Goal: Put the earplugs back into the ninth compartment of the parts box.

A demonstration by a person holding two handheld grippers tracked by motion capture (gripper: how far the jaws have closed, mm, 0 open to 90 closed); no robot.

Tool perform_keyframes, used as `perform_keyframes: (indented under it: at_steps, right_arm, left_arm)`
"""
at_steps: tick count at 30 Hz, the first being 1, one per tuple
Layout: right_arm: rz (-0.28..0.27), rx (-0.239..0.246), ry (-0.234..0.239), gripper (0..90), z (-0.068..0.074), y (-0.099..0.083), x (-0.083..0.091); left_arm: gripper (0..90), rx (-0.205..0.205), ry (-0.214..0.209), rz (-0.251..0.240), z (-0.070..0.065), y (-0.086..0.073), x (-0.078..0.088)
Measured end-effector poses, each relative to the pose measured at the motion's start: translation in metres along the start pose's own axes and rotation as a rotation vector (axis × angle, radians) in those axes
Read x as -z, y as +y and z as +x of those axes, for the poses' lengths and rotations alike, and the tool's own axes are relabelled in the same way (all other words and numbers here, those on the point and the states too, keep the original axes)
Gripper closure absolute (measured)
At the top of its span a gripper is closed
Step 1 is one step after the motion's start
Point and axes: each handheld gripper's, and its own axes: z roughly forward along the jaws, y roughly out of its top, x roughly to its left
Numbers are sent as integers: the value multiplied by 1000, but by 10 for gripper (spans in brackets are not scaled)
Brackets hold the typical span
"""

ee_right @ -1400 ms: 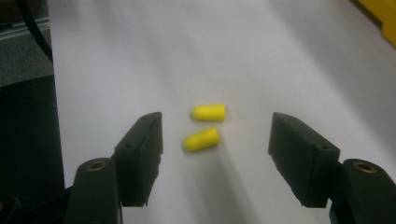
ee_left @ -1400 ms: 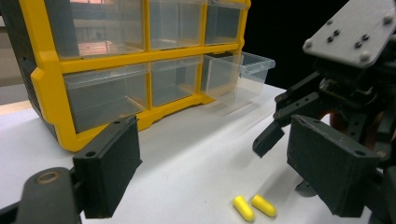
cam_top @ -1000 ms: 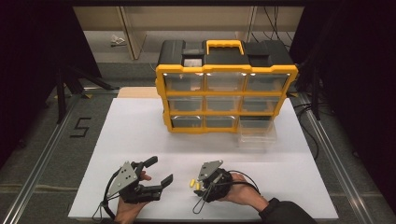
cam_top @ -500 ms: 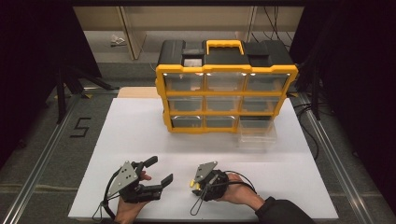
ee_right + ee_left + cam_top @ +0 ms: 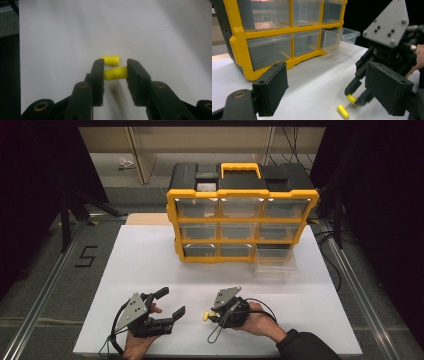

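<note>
Two small yellow foam plugs are on the white table near its front edge. My right gripper (image 5: 115, 68) points down at the table, and its jaws have just been closing. They now pinch one yellow plug (image 5: 115, 73) crosswise between the pads. The other plug (image 5: 110, 60) lies loose on the table just beyond it. In the left gripper view the held plug (image 5: 351, 98) is at the right gripper's (image 5: 356, 98) tips, with the loose plug (image 5: 343, 111) beside them. My left gripper (image 5: 172, 302) stands open with nothing in it, left of the right gripper (image 5: 211, 314).
A yellow and black organiser (image 5: 242, 225) with clear drawers stands at the back middle of the table (image 5: 145, 265). Its bottom right clear drawer (image 5: 275, 265) is pulled out towards me. A dark floor and metal rails surround the table.
The right gripper's jaws have drawn together onto the yellow plug, with a slight shift of the hand. The left gripper has stayed still.
</note>
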Motion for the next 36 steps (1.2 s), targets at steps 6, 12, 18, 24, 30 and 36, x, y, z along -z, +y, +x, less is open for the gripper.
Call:
perform_keyframes:
  at_steps: [6, 12, 18, 24, 30, 36]
  right_arm:
    - [-71, -43, -31, 679, -10, 1, 15]
    - [-134, -84, -66, 677, -19, 2, 27]
    - [-204, -123, -105, 677, -27, 3, 41]
    - [-258, -160, -137, 678, -35, 2, 53]
    - [-305, -188, -180, 678, -45, 0, 67]
    - [-360, -229, -230, 678, -57, -4, 85]
  left_arm:
    - [183, -1, -2, 0, 0, 0, 0]
    - [184, 0, -3, -2, 0, 0, 1]
    - [185, 0, -3, -4, 0, 0, 1]
    - [184, -2, 0, -8, 0, 0, 1]
    - [182, -1, 2, -12, 0, 1, 1]
    - [181, -1, 3, -15, 0, 1, 1]
